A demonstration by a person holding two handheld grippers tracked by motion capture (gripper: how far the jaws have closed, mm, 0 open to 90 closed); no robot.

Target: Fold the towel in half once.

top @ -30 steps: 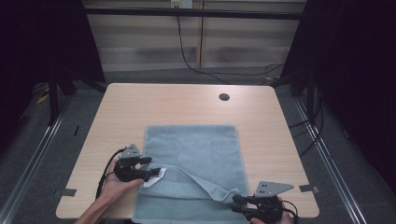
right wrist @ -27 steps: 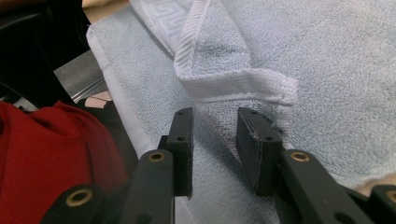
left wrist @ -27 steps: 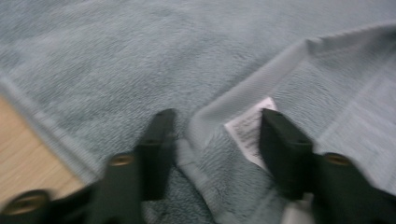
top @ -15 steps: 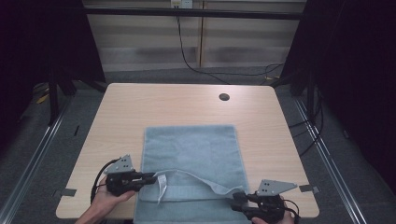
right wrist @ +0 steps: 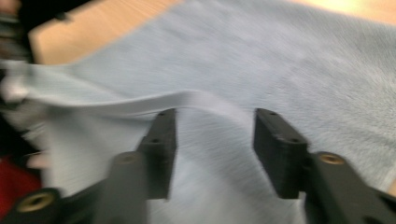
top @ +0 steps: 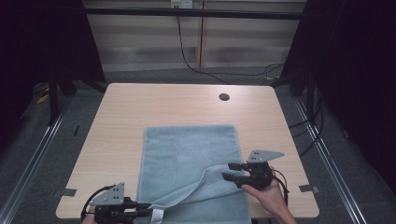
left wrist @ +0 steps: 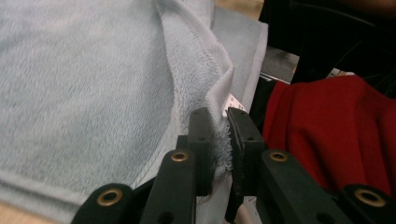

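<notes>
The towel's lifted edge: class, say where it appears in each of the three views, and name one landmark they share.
High view: lifted edge runs across the towel's near end, between both claws.
Left gripper view: edge rises from the left claw, shut on it.
Right gripper view: edge crosses mid-frame above the open right claw.
Shared landmark: wooden table.

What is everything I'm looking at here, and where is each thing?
towel: one, pale blue, flat on the near half of the table, its near edge lifted in a fold.
table: one, light wood, centre; a dark round hole near its far right.
red cloth: one, beside the towel's corner in the left gripper view.
left gripper: one, black, near left corner, shut on the towel's corner.
right gripper: one, black, near right, jaws just opening, apart over the fold.
hand: one, holding the right gripper.
</notes>
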